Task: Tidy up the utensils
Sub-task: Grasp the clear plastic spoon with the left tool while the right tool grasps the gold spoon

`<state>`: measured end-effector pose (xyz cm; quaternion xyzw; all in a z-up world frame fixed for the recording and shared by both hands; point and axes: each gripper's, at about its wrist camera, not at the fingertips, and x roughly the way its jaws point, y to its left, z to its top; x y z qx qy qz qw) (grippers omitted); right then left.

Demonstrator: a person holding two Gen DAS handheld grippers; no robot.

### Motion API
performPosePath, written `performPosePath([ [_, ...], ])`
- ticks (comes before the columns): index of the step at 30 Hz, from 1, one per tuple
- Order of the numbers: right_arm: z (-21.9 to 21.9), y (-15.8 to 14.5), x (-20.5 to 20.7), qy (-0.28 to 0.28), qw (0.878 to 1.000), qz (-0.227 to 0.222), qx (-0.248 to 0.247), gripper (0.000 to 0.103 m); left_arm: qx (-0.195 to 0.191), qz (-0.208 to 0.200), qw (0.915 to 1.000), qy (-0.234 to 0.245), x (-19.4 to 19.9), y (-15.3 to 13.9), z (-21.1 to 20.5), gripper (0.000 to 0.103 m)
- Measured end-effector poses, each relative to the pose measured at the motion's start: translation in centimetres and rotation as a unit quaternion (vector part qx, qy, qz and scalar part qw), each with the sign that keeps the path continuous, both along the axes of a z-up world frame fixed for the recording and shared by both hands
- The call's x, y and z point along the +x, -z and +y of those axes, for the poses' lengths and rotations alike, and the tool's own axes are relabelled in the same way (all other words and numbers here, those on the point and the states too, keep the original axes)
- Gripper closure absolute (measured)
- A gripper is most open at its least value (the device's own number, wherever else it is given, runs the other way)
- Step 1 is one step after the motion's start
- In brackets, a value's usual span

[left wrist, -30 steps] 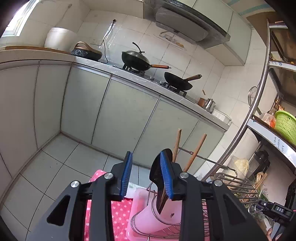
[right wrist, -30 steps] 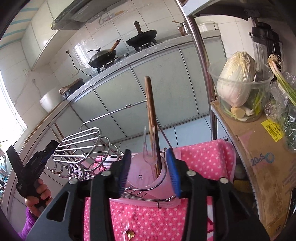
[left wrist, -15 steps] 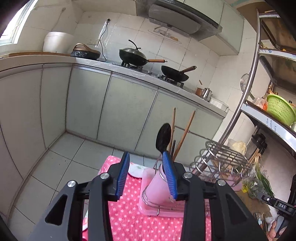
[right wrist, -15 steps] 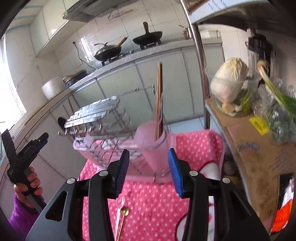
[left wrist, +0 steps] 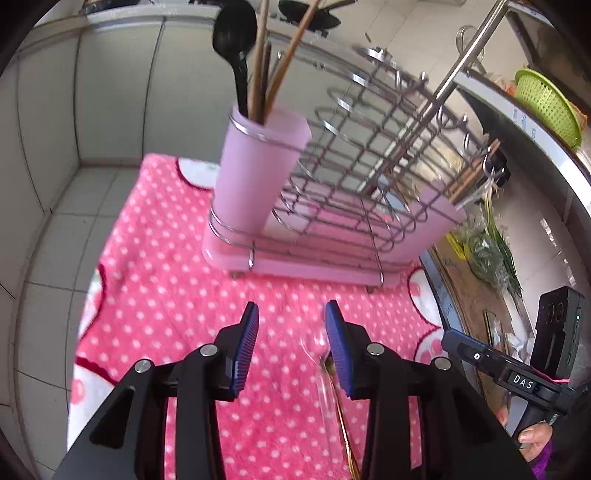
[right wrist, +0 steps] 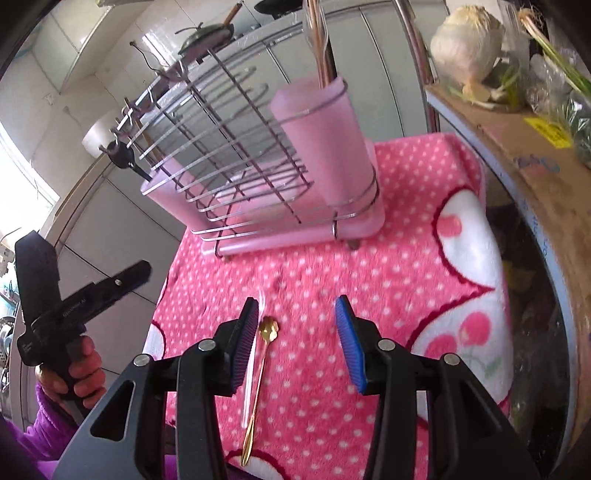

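Note:
A wire dish rack on a pink tray [left wrist: 310, 264] [right wrist: 280, 240] stands on a pink dotted cloth [left wrist: 166, 295] [right wrist: 399, 280]. Its pink cup [left wrist: 255, 177] holds a black spoon [left wrist: 234, 33] and wooden chopsticks [left wrist: 284, 59]. The other pink cup [right wrist: 325, 147] also holds utensils. A gold spoon [right wrist: 260, 362] and a clear utensil [right wrist: 251, 365] lie on the cloth. My left gripper [left wrist: 291, 343] is open above the cloth, the spoons beside its right finger. My right gripper [right wrist: 297, 343] is open, the gold spoon by its left finger.
Grey kitchen cabinets [left wrist: 110, 92] and a tiled floor [left wrist: 48, 236] lie beyond the cloth. A cardboard box [right wrist: 524, 162] with a cabbage [right wrist: 467, 48] and greens stands at the right. A green basket [left wrist: 546, 103] sits on a metal shelf.
Both grippers have pulled back from the rack and tilted down toward the cloth. The rack now sits farther off and the loose spoons lie near the fingers.

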<state>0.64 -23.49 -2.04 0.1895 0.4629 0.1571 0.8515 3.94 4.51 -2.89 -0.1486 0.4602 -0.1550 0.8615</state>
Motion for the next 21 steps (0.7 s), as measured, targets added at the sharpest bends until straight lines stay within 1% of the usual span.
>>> performPosePath([
  [3, 0.0, 0.4, -0.3, -0.001, 1.000, 0.005, 0.005, 0.059, -0.011, 0.064, 0.9977, 0.018, 0.8, 2.3, -1.7, 0.066],
  [5, -0.1, 0.6, -0.3, 0.000, 1.000, 0.007, 0.010, 0.059, -0.019, 0.105, 0.9939, 0.029, 1.3, 3.8, -2.7, 0.067],
  [6, -0.2, 0.7, -0.4, 0.000, 1.000, 0.008, 0.012, 0.059, -0.018, 0.125, 0.9913, 0.037, 1.6, 4.6, -3.3, 0.067],
  [7, -0.4, 0.8, -0.4, 0.000, 1.000, 0.008, 0.014, 0.059, -0.010, 0.139, 0.9895, 0.039, 1.8, 5.1, -3.9, 0.067],
  [11, -0.5, 1.0, -0.5, -0.002, 1.000, 0.012, 0.021, 0.059, 0.025, 0.161, 0.9856, 0.045, 2.3, 6.5, -5.8, 0.067],
  [15, -0.6, 1.5, -0.5, -0.003, 0.999, 0.018, 0.032, 0.059, 0.032, 0.187, 0.9805, 0.049, 2.9, 7.7, -7.1, 0.069],
  [21, -0.7, 2.0, -0.5, -0.008, 0.999, 0.029, 0.043, 0.059, 0.055, 0.199, 0.9770, 0.052, 3.6, 8.9, -9.1, 0.073],
])
